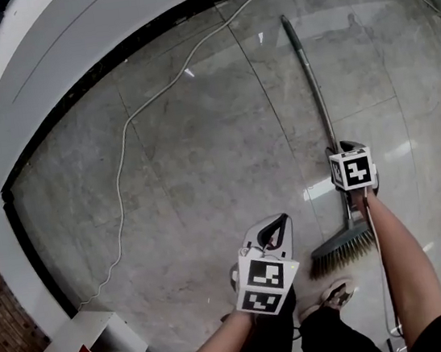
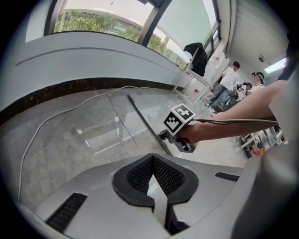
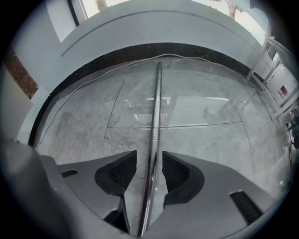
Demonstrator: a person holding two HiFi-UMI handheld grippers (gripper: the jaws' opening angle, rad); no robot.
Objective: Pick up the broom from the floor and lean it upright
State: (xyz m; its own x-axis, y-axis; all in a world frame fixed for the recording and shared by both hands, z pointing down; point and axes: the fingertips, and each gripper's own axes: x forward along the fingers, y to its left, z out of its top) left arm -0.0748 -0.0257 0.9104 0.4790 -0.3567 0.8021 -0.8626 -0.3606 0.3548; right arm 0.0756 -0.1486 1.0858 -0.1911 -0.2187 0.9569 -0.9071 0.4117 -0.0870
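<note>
Because the right tool (image 3: 149, 163) points almost straight down over the broom (image 1: 318, 108), its jaws stand spread on either side of the metal handle (image 3: 156, 112). The pads are not yet pressing, so it is released, and I judge it is poised to clamp. It straddles the shaft low down, just above the bristle head (image 1: 343, 247), probably so the long end can be swung up from there. The left tool (image 2: 153, 158) is clenched on nothing and hangs at 9 o'clock of the bristles, apart from them, likely kept free to steady the shaft later. In the head view the broom lies flat on the marble floor (image 1: 200, 149), with its head at 5 o'clock and the handle tip toward 1 o'clock. A white cable (image 1: 122, 169) trails at 10 o'clock, well apart.
</note>
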